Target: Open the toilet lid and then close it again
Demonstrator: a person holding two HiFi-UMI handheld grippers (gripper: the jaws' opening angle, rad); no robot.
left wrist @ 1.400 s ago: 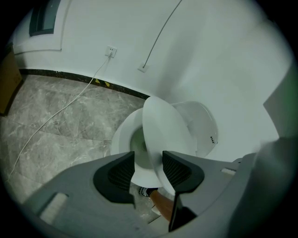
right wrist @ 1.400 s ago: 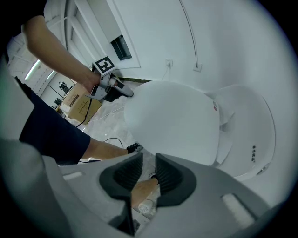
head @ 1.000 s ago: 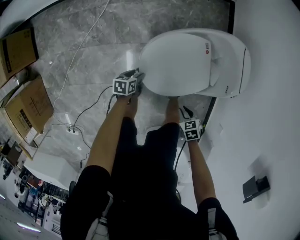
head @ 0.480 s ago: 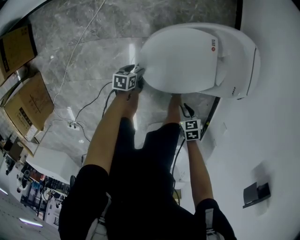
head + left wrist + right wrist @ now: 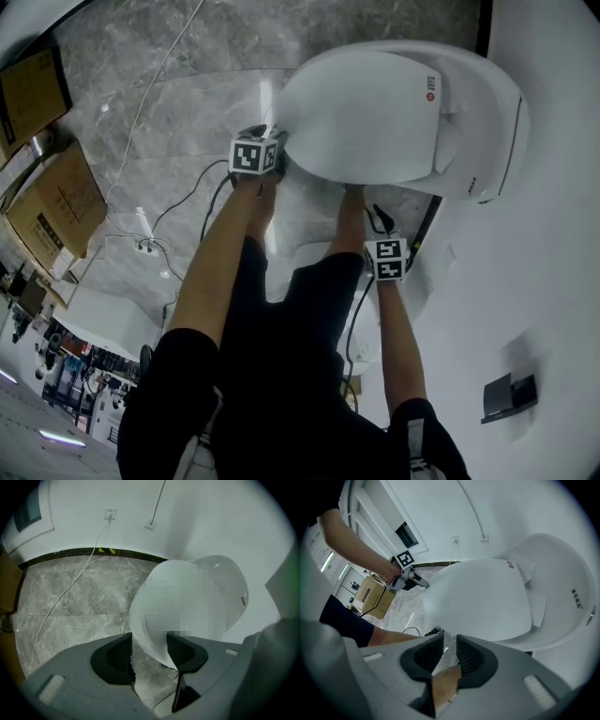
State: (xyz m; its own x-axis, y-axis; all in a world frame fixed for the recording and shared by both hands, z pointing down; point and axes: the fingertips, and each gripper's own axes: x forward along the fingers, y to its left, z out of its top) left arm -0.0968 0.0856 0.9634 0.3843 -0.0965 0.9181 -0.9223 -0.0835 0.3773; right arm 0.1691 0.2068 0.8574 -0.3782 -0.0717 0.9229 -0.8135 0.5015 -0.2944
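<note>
**Head view.** The person stands at the front of the toilet (image 5: pixel 502 141), looking steeply down on it. The toilet lid (image 5: pixel 366 117) lies low over the seat. The left gripper (image 5: pixel 278 145) meets the lid's front left edge. That is the rim farthest from the hinge, which I judge the easiest place to swing the lid and keep it in check. The right gripper (image 5: pixel 377 225) hangs near the toilet's front right corner, beside the person's leg and clear of the lid. It seems kept out of the way, since one gripper is enough for this. Cables trail over the marble floor (image 5: pixel 169 112), and cardboard boxes (image 5: pixel 56 211) stand along its left edge.

**Left gripper view.** The jaws stand wide, with the lid's front rim between them. One pad lies against each face, so they look clamped on the lid rather than merely round it. Whether the lid is fully down I cannot tell.

**Right gripper view.** These jaws stand a narrow gap apart and hold nothing. Only floor and the person's leg show through the gap. Beyond them the lid sits at a shallow angle over the seat, with the left gripper at its far rim.
</note>
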